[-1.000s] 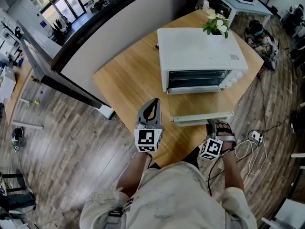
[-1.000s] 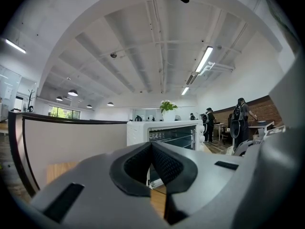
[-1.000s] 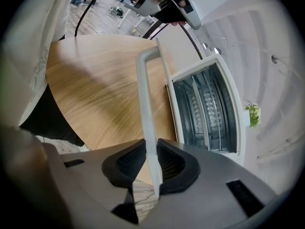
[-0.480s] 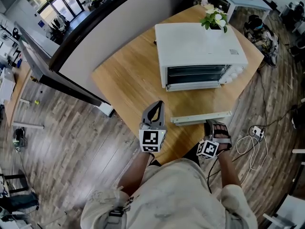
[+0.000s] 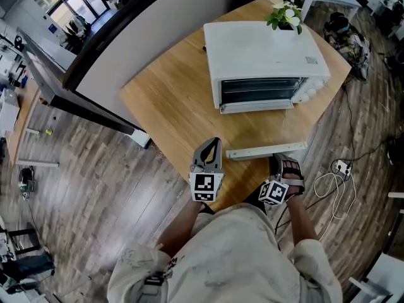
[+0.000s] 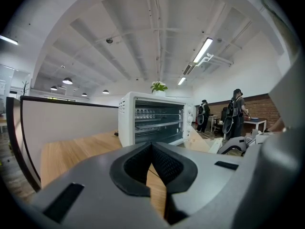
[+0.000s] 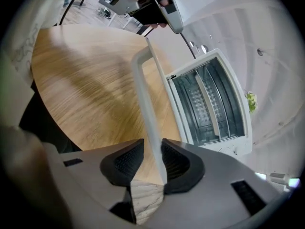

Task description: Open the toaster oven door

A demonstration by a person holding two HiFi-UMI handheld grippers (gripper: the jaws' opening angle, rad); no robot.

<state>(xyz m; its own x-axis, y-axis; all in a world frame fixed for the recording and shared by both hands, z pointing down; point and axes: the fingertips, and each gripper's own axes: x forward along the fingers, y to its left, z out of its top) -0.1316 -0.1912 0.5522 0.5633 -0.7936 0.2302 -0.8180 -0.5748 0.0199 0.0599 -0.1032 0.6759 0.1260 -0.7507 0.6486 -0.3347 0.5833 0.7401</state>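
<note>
The white toaster oven [image 5: 265, 49] stands on the wooden table [image 5: 170, 93], and its rack interior shows in the left gripper view [image 6: 157, 118]. Its door hangs open and lies about flat, with the white handle bar [image 5: 265, 149] toward me. My right gripper [image 5: 282, 163] sits at the bar's right end. The handle [image 7: 145, 94] runs between its jaws, which have just been opening, and a gap shows at the left pad. My left gripper [image 5: 213, 145] hovers over the table's near edge, left of the door, shut and empty [image 6: 152, 149].
A small potted plant [image 5: 285, 14] stands behind the oven. A dark partition wall [image 5: 126, 36] borders the table's far left side. Cables [image 5: 338, 182] lie on the wood floor to the right. People stand far off [image 6: 236, 116].
My left gripper has sunk toward the table's near edge. The right gripper stays at the handle and has dropped slightly, and its jaws have widened off the bar.
</note>
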